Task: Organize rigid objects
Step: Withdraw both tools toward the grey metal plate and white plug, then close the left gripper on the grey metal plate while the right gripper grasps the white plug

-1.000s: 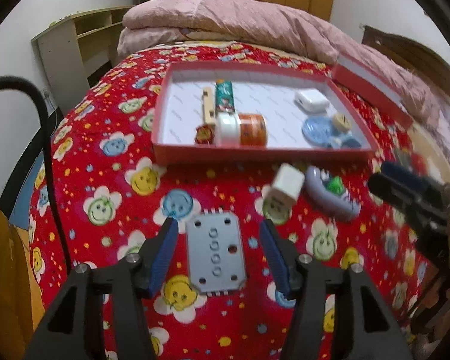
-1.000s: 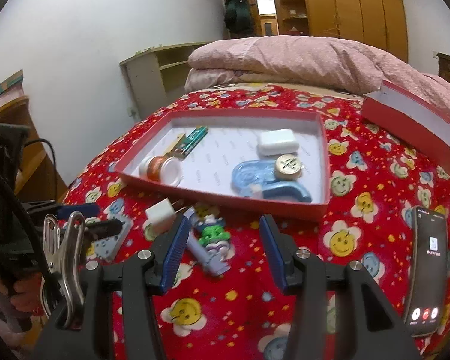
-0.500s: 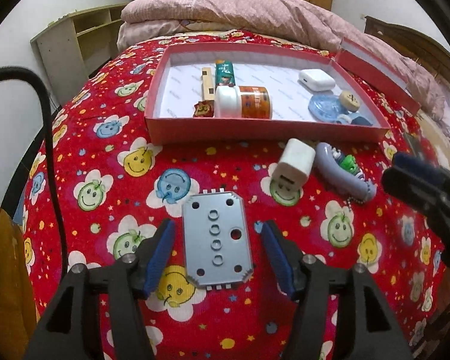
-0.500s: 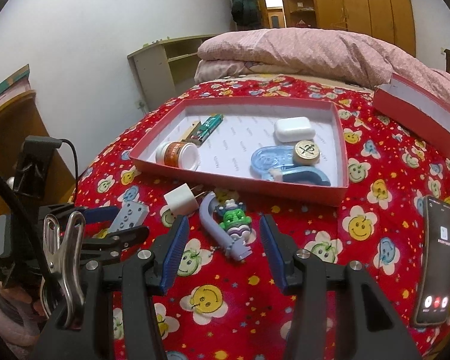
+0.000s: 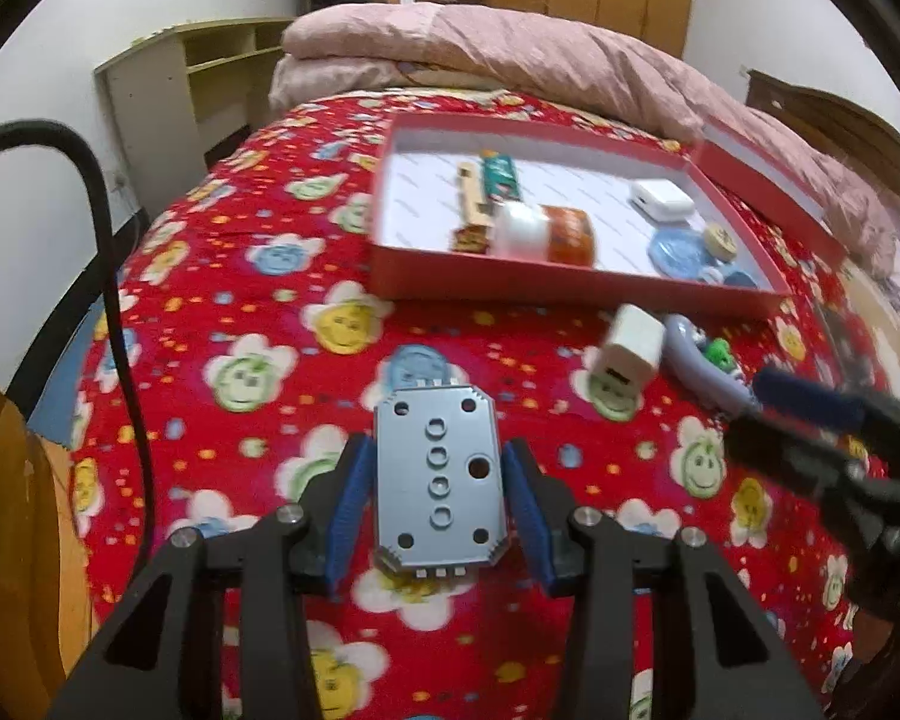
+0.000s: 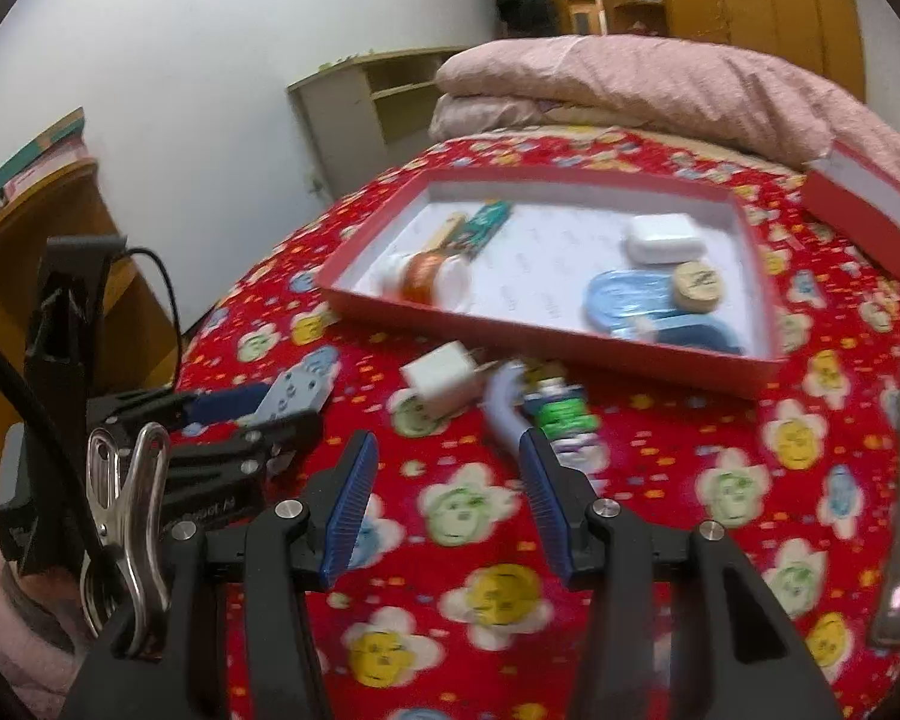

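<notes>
red tray (image 5: 576,291) on the bedspread, near wall hiding its contents' bases | grey metal plate (image 5: 438,474) flat on the bedspread, long axis toward the tray | left gripper (image 5: 439,507) closing, plate between its pads, contact unclear | right gripper (image 6: 447,501) part-open, empty, blurred

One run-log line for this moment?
left gripper: closing around grey plate | right gripper: open, empty, short of keychain | charger: on bedspread | red box: part-filled
</notes>
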The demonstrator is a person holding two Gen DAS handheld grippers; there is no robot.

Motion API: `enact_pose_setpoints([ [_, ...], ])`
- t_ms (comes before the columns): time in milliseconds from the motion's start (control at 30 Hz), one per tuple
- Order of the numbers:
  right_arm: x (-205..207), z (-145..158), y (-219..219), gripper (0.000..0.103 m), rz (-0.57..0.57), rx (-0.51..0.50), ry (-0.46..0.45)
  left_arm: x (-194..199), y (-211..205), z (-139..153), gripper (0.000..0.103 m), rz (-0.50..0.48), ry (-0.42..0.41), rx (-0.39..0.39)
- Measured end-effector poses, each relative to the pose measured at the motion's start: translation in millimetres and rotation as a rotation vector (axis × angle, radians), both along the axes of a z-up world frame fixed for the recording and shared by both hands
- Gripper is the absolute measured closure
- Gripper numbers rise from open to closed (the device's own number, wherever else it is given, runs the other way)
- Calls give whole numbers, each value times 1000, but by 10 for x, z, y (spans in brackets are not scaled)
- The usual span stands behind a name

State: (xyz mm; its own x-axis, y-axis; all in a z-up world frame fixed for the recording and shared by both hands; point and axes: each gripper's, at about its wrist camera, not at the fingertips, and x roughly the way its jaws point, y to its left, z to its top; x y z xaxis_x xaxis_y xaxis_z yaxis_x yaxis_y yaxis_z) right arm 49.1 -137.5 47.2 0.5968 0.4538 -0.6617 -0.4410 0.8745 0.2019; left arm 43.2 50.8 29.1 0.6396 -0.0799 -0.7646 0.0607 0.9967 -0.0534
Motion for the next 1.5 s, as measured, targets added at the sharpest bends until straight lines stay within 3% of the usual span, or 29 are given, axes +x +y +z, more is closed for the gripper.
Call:
enact_pose_setpoints([
  [200,131,-71,306,53,35,7,52,-19,205,-6,56,44,0,-24],
  [533,492,-239,345,53,-141,18,118,-25,309,-69,56,53,3,-65],
  [833,570,-250,412,53,-173,4,79,-34,309,-76,56,53,-1,-64],
  [933,544,-255,444,65,-188,-62,53,-40,297,-77,56,54,-4,-56],
  [1500,192,-93,204,65,-77,6,43,-23,28,234,56,-1,-34,-79],
])
